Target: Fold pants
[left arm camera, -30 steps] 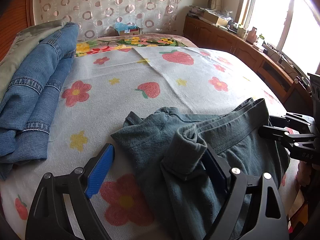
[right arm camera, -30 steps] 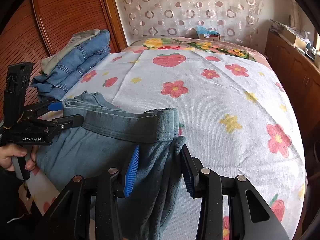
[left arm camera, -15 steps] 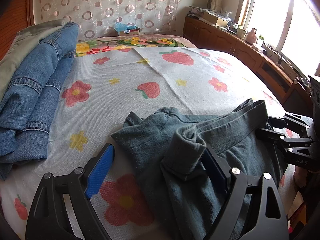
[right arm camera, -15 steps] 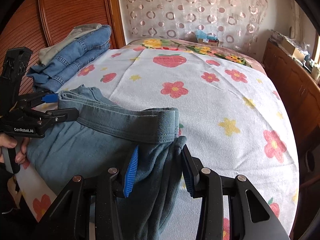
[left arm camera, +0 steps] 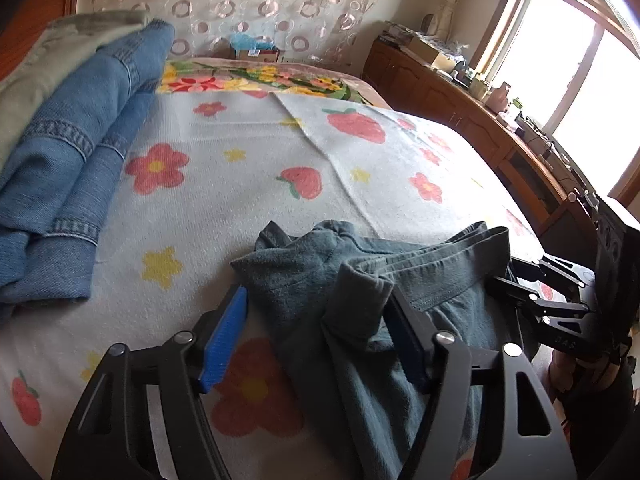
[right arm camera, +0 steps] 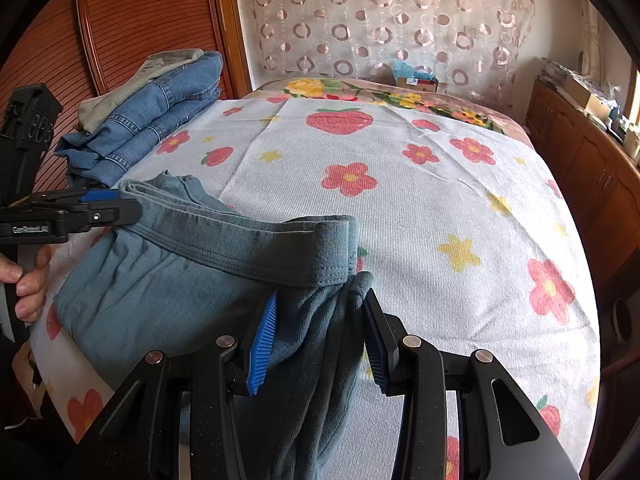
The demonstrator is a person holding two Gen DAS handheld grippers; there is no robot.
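— Where do the pants (right arm camera: 168,280) sit?
— On the bed (right arm camera: 420,216), at its near edge, waistband (right arm camera: 248,248) running across between the two tools. The left hand-held gripper (right arm camera: 108,206) is at the waistband's left end, its jaws closing with cloth between them; the right hand-held gripper (right arm camera: 318,336) has a bunch of cloth between its pads just below the right end.
— And behind?
— A stack of folded clothes (left arm camera: 76,152) lies on the bed's far left side, against the wooden panel (right arm camera: 132,28). A cardboard box (right arm camera: 416,80) stands past the bed's far end, before the curtain (right arm camera: 380,20). A cabinet (left arm camera: 460,116) runs along the right, under the window (left arm camera: 568,80).
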